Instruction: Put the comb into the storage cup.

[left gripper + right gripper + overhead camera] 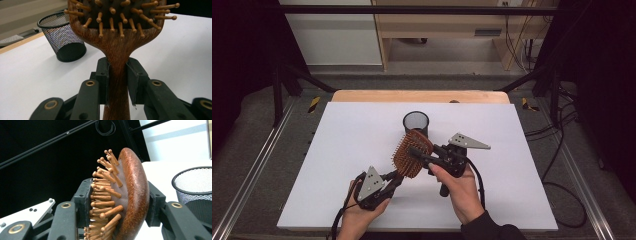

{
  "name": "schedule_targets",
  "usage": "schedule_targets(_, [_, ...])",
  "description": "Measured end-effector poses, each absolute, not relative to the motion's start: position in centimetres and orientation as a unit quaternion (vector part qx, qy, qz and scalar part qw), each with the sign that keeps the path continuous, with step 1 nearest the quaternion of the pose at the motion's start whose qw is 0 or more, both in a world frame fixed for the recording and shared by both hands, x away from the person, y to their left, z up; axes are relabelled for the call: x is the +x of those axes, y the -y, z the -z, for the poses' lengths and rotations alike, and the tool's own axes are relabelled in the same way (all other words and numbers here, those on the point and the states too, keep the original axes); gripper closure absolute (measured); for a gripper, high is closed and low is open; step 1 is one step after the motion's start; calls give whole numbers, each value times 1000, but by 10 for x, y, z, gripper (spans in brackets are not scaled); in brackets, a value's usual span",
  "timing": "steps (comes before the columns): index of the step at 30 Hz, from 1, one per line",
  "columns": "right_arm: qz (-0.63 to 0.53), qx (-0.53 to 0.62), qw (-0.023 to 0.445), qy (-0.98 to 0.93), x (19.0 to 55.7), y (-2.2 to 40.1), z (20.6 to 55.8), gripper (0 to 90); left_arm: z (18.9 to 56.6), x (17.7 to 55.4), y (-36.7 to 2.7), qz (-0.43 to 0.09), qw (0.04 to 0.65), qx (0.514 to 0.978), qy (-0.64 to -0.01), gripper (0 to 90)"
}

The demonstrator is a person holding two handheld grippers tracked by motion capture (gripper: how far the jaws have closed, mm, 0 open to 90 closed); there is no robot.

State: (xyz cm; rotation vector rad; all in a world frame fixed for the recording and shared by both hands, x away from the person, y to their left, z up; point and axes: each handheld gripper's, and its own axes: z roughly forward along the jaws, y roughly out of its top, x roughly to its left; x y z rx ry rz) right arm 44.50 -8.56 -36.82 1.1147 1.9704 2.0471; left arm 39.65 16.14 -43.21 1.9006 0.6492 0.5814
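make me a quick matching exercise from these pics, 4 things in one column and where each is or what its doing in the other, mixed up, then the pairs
Column one:
1. left gripper
2. right gripper
3. mesh cup
4. white sheet

Column two:
A. stands upright on the table behind the hairbrush
B. clamped across the brush head, bristles to back
C. covers the tabletop
D. clamped on the brush handle

Pairs: 1-D, 2-B, 3-A, 4-C

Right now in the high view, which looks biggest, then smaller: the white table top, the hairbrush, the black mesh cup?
1. White table top, by far the biggest.
2. Hairbrush.
3. Black mesh cup, smallest, though it stands farther from the camera.
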Motion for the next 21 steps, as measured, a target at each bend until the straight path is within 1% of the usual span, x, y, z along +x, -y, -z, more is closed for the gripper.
schedule_targets(14, [-669, 370, 50, -643, 445, 81, 363, 536, 433, 398, -162, -238, 515, 775, -278, 727])
schedule_targets(18, [-666, 372, 65, -643, 445, 82, 360, 535, 433, 399, -166, -226, 532, 765, -284, 692])
schedule_targets(21, [-668, 380, 72, -636, 449, 88, 360, 534, 433, 400, -169, -225, 539, 758, -290, 639])
